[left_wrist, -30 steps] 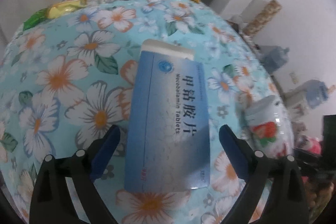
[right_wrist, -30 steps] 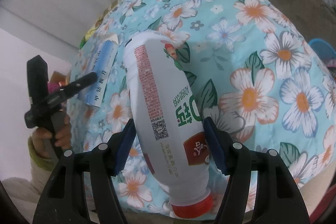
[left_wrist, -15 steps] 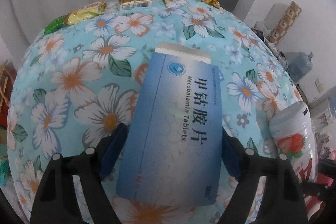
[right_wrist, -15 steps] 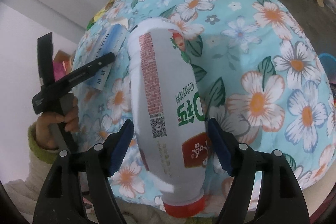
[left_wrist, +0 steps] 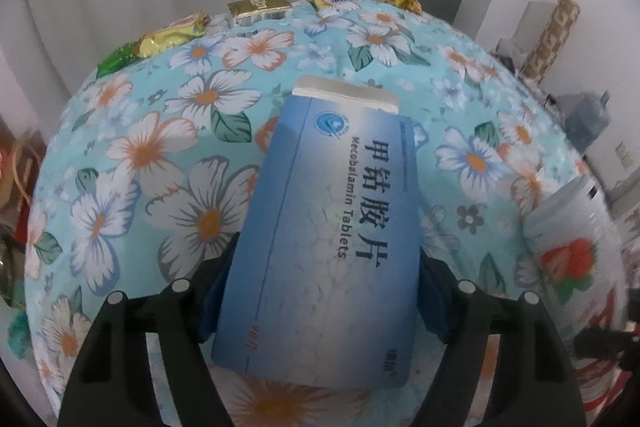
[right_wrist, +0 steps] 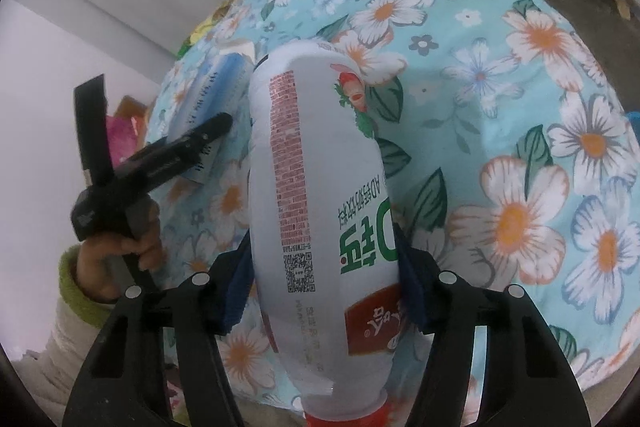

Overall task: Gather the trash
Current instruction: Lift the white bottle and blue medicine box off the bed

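Left claw (left_wrist: 324, 291): closing, and my blue pads sit against both long edges of the box, so I grip it near its lower end.
Box (left_wrist: 336, 227): blue tablet carton, flat between my left fingers, its white flap pointing away from me; it runs ahead of the claw over the flowered cloth. Whether it rests on the cloth or is lifted clear, I cannot tell.
Right claw (right_wrist: 320, 283): closing too, pads pressed on the two flanks of the bottle, gripping it around the lower label.
Bottle (right_wrist: 320, 195): white plastic with green lettering and a strawberry picture, lying lengthwise between my right fingers, red cap (right_wrist: 344, 417) toward me, base pointing ahead.
Worktop (left_wrist: 168, 155): covered by a light blue cloth with white and orange flowers, spreading out ahead of both claws.
Wrappers (left_wrist: 172, 37): gold and green snack packets in a row along the far edge, well ahead of my left claw.
Left hand (right_wrist: 120, 259): seen from my right claw, off to its left, green cuff at the wrist, holding the other claw on the box.
Bottle from the left: it shows at the right of my left claw, just beside the box.
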